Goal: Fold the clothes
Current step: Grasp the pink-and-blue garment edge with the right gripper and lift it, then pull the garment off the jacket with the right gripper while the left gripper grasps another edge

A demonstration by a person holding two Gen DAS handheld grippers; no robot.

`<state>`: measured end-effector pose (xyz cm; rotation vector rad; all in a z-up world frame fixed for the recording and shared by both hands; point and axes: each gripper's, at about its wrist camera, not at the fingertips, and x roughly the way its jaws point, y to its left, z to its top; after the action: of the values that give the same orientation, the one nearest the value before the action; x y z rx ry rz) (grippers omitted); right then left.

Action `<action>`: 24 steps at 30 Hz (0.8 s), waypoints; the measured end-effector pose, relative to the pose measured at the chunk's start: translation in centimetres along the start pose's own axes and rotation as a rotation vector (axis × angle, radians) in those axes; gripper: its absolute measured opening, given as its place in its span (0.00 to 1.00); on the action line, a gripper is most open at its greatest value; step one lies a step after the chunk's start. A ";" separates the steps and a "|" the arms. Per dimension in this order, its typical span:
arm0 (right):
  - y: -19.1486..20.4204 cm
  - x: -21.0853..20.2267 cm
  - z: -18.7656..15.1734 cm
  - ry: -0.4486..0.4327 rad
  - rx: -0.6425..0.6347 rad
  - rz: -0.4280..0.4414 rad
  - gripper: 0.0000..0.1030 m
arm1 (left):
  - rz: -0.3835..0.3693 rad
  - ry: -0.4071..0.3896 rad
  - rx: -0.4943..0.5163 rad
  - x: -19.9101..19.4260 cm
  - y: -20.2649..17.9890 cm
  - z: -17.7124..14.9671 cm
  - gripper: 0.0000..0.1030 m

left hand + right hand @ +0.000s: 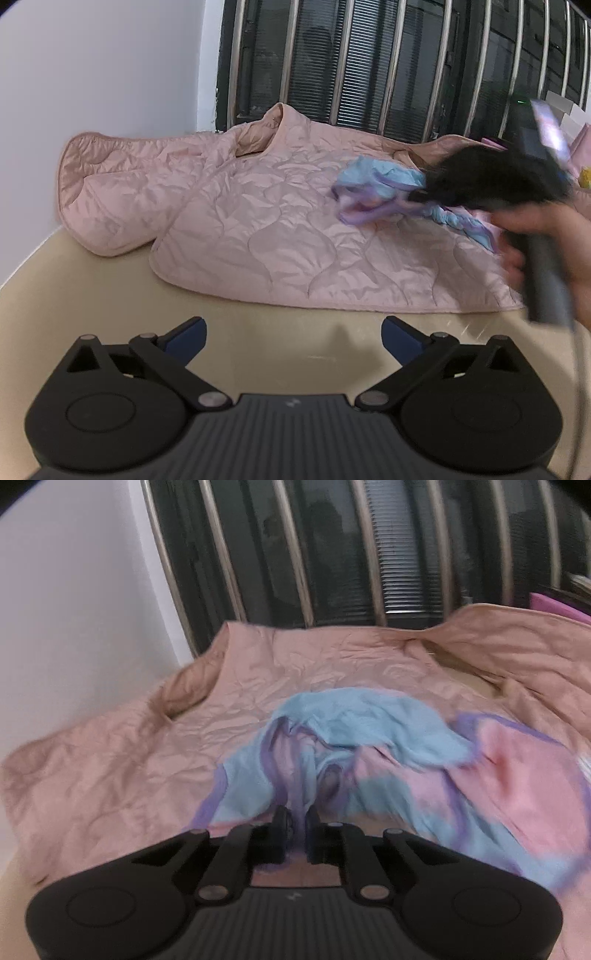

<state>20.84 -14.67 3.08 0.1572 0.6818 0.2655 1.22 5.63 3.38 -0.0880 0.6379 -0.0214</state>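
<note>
Pinching blue-pink garment, right gripper hovers over jacket.

small garment on jacket, jacket on table

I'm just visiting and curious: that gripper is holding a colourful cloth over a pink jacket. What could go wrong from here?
1. The right gripper pinches only a small bunch of the blue, pink and purple garment, so it could slip free.
2. The garment hangs crumpled over the pink quilted jacket; set down there, the two could tangle or drag.
3. The left gripper is open over the beige table, holding nothing, so the garment has no second grip.
</note>
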 end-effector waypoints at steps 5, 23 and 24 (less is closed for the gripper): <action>-2.1 -8.9 -6.7 -0.009 -0.027 0.019 0.08 | -0.050 0.002 0.009 -0.9 -1.7 -0.8 0.99; -4.2 -23.9 -17.9 0.005 -0.008 -0.004 0.08 | -0.292 0.115 0.060 -4.0 -11.0 -6.2 0.02; -4.4 -24.1 -18.0 0.001 -0.002 -0.001 0.08 | -0.293 0.115 0.040 -4.1 -11.0 -6.1 0.02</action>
<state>-7.78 -24.86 2.79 0.1548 0.6823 0.2652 -5.63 -5.54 1.91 -0.1419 0.7347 -0.3240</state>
